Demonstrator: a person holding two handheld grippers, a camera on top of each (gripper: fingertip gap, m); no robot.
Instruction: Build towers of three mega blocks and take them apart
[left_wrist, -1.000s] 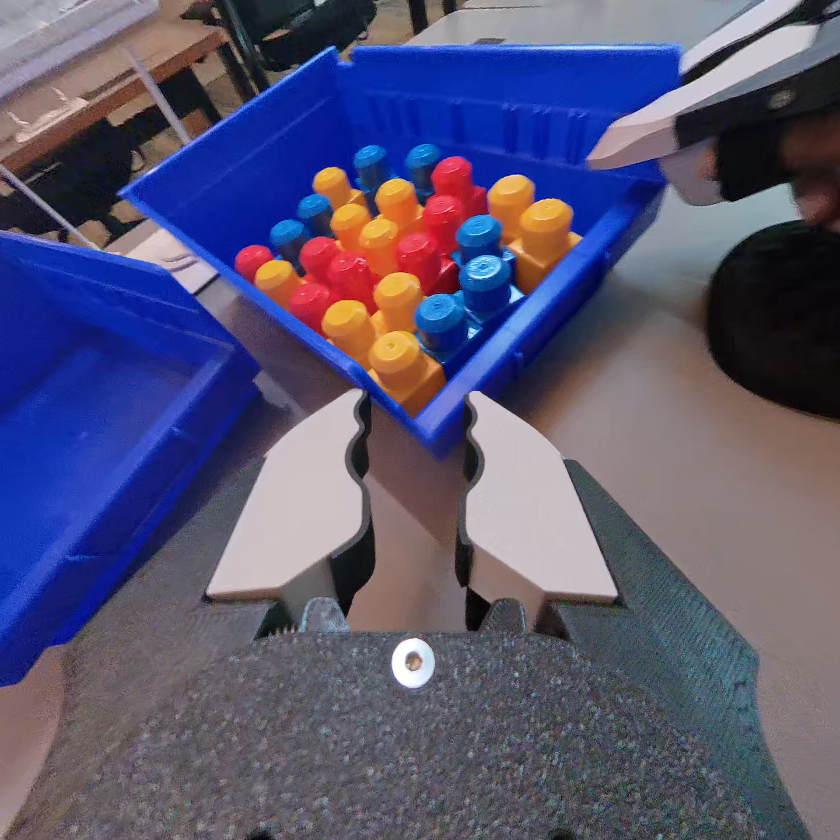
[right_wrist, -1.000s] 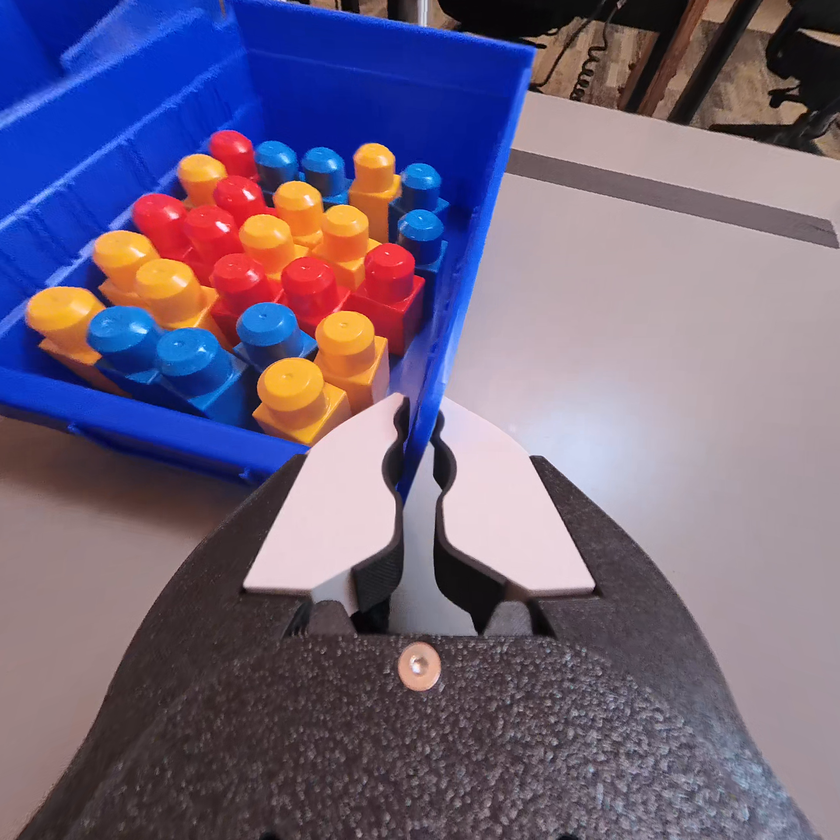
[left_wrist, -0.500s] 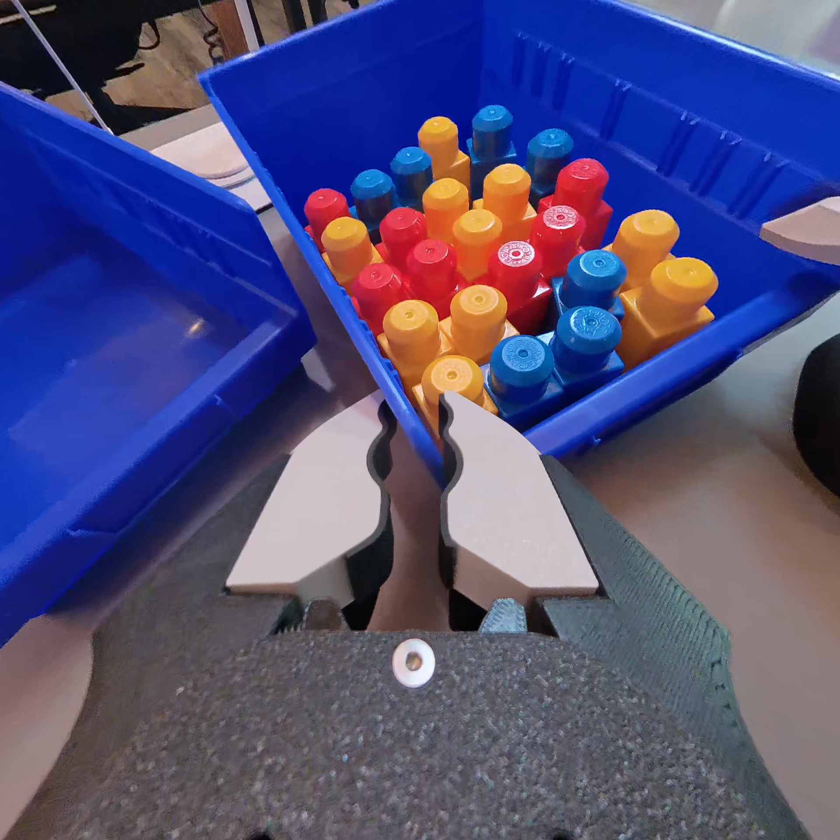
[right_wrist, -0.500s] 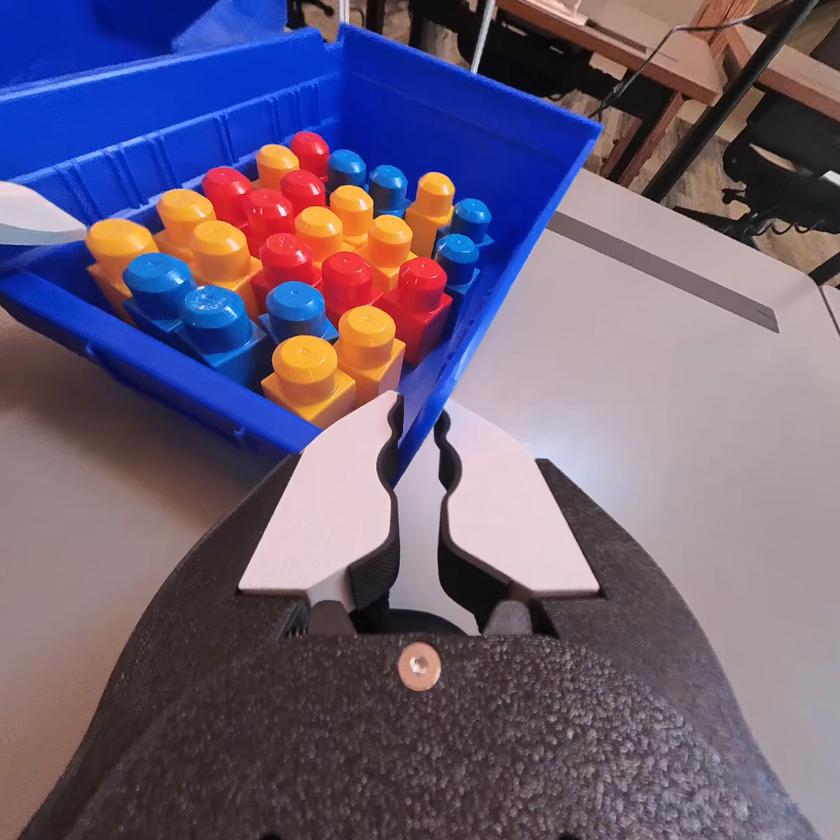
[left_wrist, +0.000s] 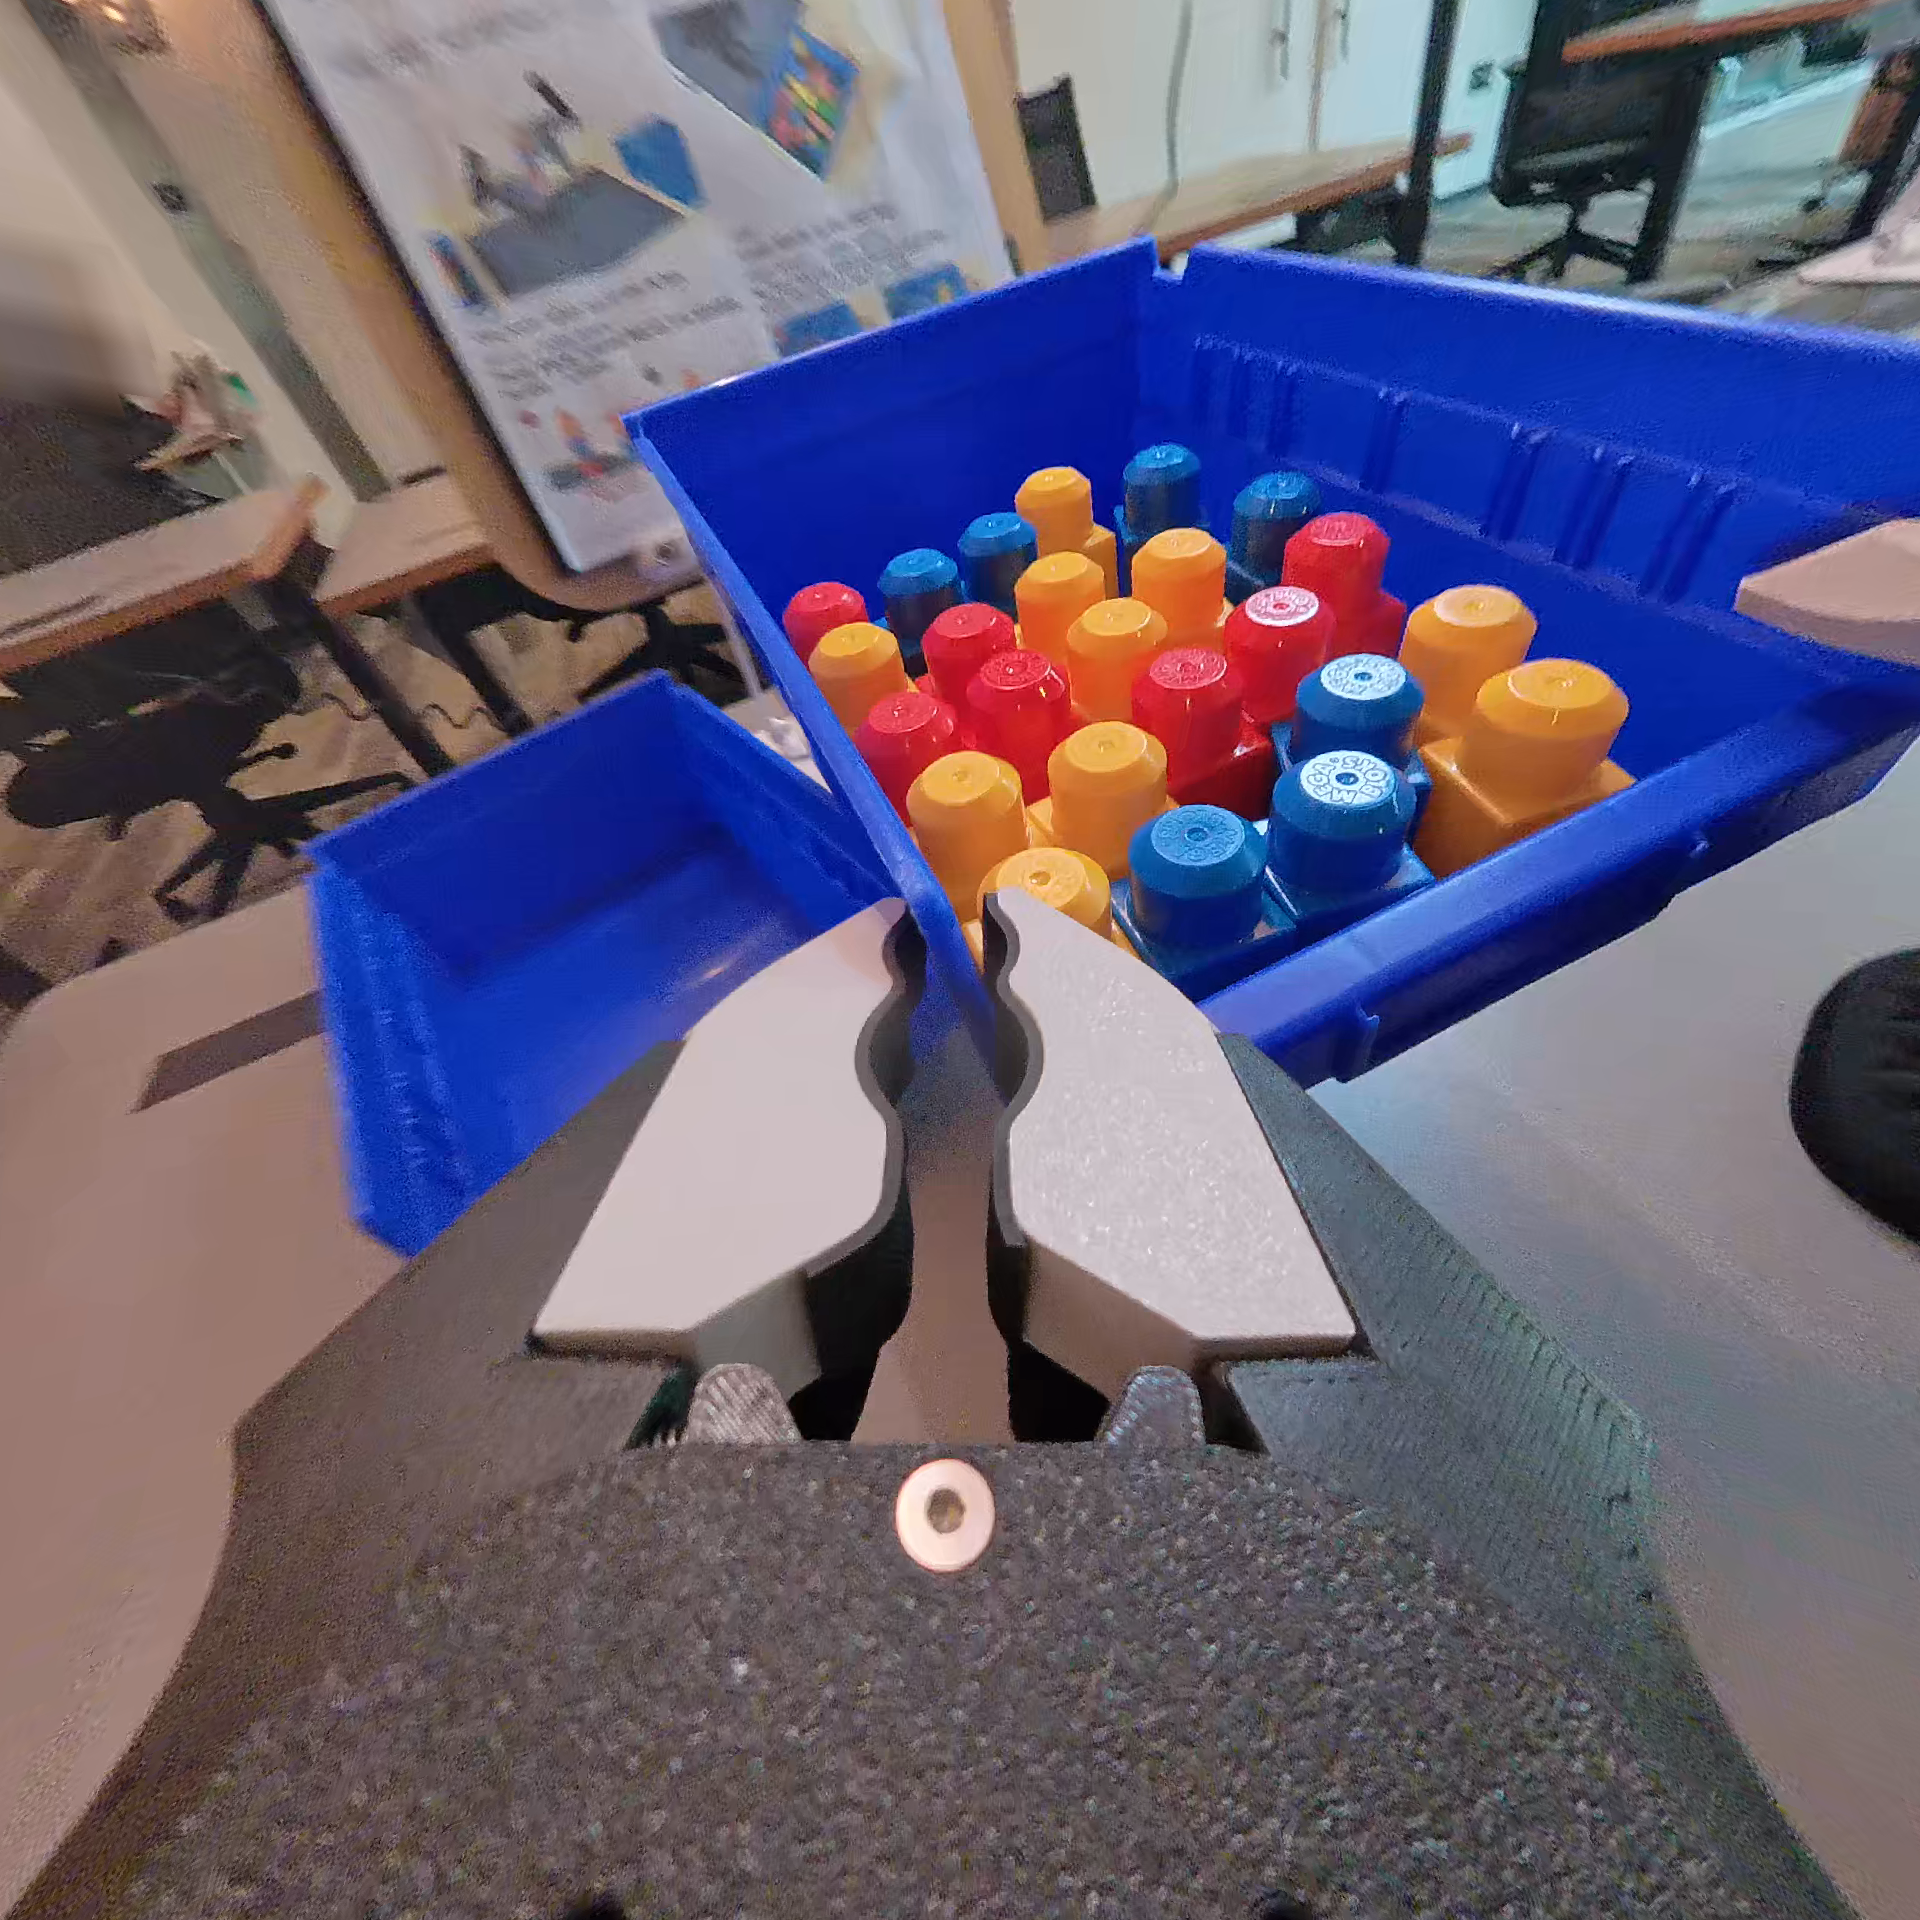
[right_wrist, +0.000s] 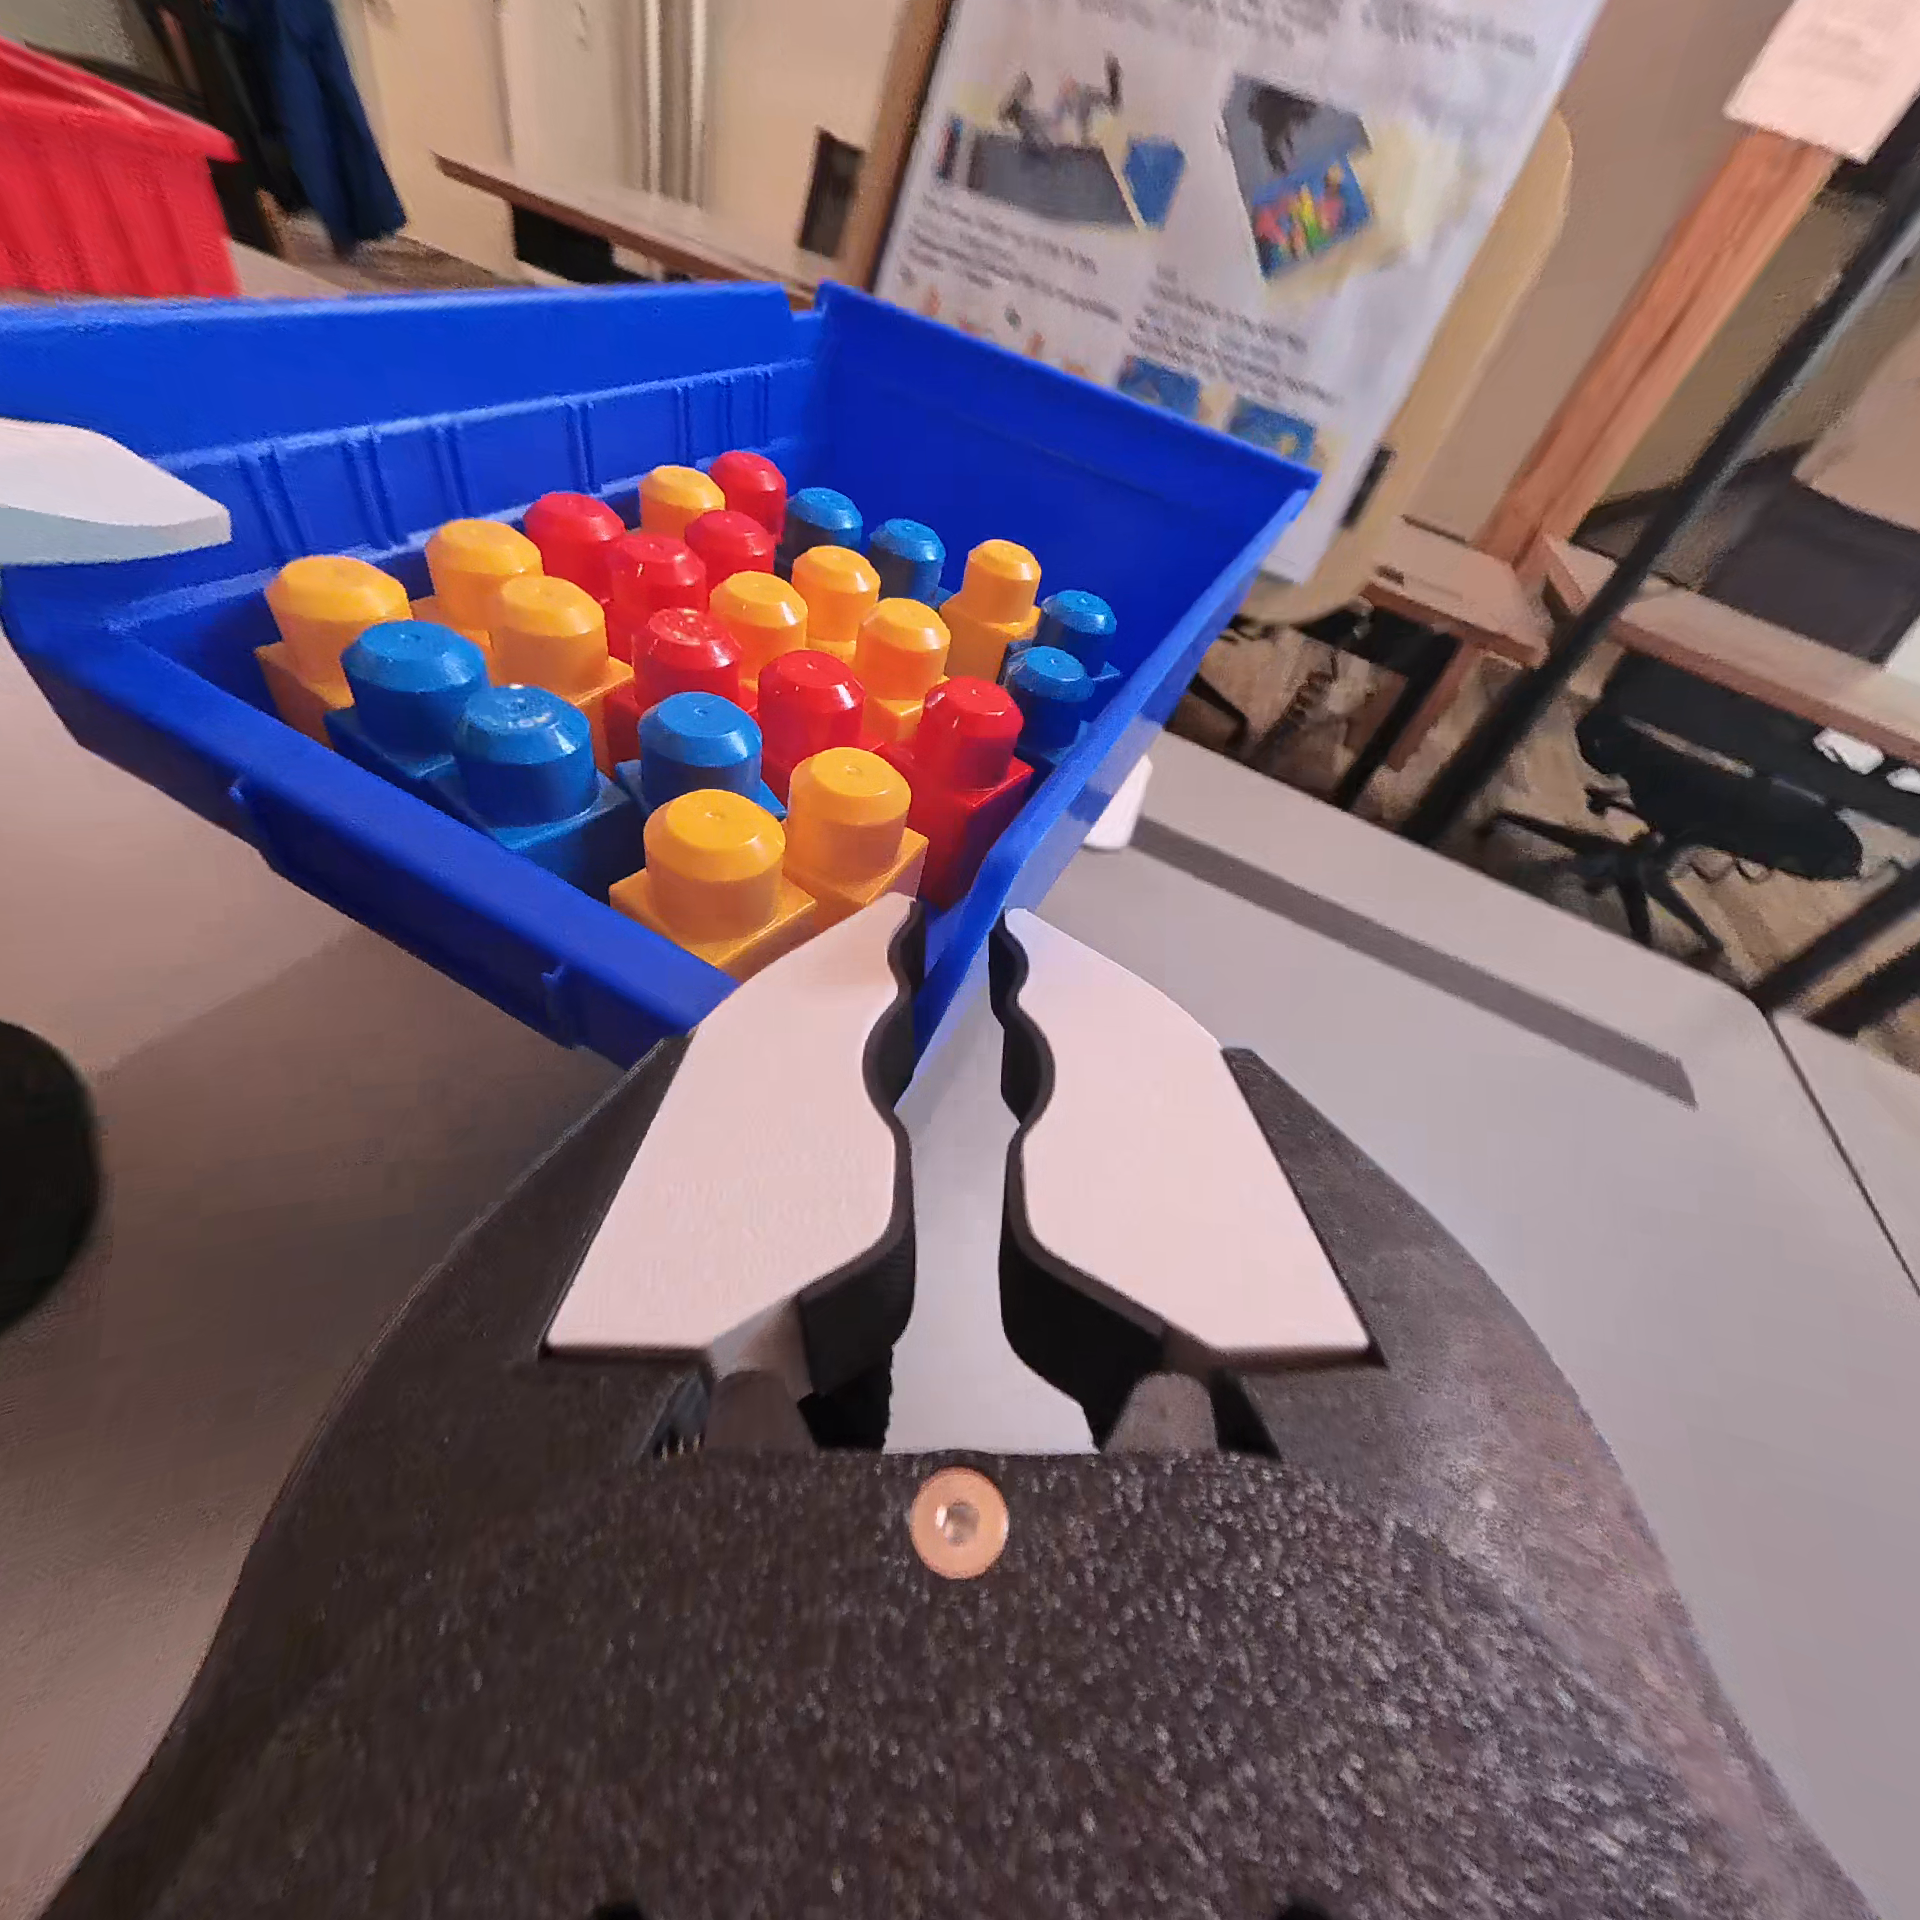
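Compared w/ 0.5 s and 1.0 s ago, both grippers are seen to have been tipped up: more of the room behind the bin is now shown, and the blue bin (left_wrist: 1558, 436) appears raised and tilted w/ them. The left gripper (left_wrist: 951, 914) is set narrow, its jaws closed on the bin's near corner wall, one finger inside and one outside. The right gripper (right_wrist: 956, 914) is likewise narrow and clamped on the opposite near corner of the bin (right_wrist: 1039, 436), its own left finger inside, right finger outside. The mega blocks (left_wrist: 1195, 707) are all held in the bin, directly ahead of both tools; they stand studs-up, packed in yellow, red and blue, and seem undisturbed. No tower is seen; none is in either gripper. A second, empty bin (left_wrist: 540, 935) lies ahead-left of the left gripper, near the lifted one. The grey table (right_wrist: 1455, 1143) is seen ahead-right of the right gripper. Judged meaning: bin is being carried or repositioned as prep; stacking not yet begun. Risk: blocks may slide or tip if tilt is increased.
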